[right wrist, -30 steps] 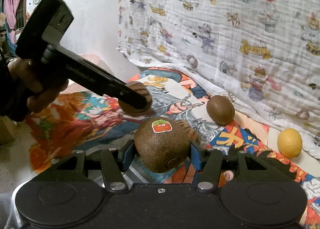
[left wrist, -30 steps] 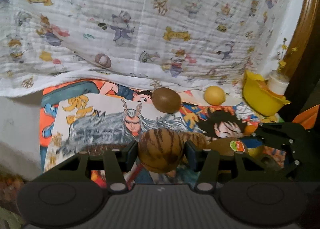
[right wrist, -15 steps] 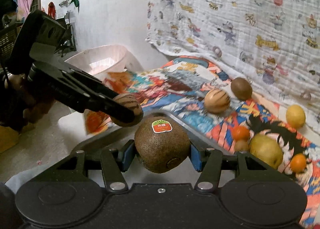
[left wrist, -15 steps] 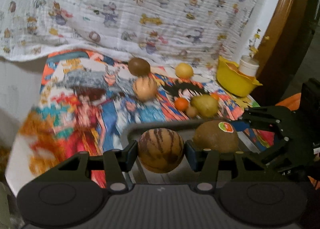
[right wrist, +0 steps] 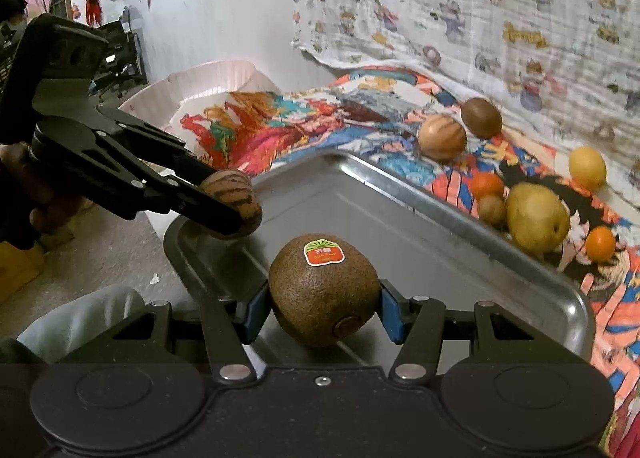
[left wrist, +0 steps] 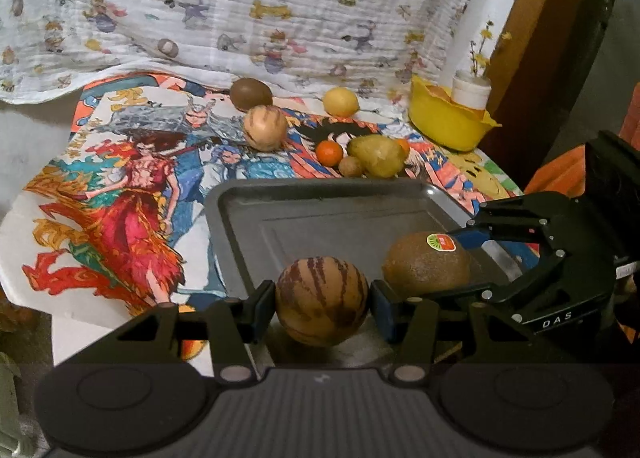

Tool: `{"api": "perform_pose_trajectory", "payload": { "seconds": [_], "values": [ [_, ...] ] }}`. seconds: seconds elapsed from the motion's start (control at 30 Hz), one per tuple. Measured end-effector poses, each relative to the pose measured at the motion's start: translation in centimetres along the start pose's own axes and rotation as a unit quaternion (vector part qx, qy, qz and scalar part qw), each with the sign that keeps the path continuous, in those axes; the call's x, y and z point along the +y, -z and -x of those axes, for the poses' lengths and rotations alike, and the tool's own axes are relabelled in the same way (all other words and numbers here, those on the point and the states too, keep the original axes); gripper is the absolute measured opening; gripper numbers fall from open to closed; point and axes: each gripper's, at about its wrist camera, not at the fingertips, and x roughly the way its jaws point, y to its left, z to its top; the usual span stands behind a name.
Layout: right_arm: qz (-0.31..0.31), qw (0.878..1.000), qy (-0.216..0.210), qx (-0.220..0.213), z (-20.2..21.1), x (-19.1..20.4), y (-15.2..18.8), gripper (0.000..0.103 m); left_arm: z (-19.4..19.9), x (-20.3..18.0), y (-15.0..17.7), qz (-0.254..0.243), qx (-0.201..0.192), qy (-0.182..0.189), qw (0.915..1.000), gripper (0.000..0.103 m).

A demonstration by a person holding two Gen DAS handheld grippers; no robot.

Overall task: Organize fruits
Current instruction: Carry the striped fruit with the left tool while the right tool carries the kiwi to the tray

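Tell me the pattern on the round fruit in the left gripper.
Tan with dark brown stripes, on the round fruit; clearest in the left wrist view.

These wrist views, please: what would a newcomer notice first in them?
Each gripper carries a fruit over the grey metal tray: the left gripper is shut on a striped brown fruit, the right gripper on a stickered kiwi. Beyond the tray, more fruit lies loose on the bright cartoon-print cloth.

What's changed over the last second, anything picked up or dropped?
Both grippers pulled back from the fruit on the cloth to over the tray. Nothing let go: left gripper still clamps the striped ball, right gripper the kiwi. Loose fruit unmoved.
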Motion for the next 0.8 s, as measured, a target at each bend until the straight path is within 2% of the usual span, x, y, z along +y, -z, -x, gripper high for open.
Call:
{"api": "perform_pose_trajectory", "payload": {
  "seconds": [0.43,0.63,0.8],
  "values": [
    [-0.004,1.000,-0.003,0.002,0.0,-0.1,0.9,0.059,-0.5,-0.9,0.7,-0.017,0.011,-0.011,0.9997,0.056],
    [-0.009,1.000,-0.001,-0.004,-0.1,-0.1,1.1,0.060,-0.2,-0.6,0.6,0.001,0.015,-0.001,0.9999,0.056],
    [-0.015,1.000,0.003,-0.004,-0.1,-0.1,1.5,0.069,-0.2,-0.7,0.8,-0.006,0.017,-0.003,0.9998,0.061]
  ]
}}
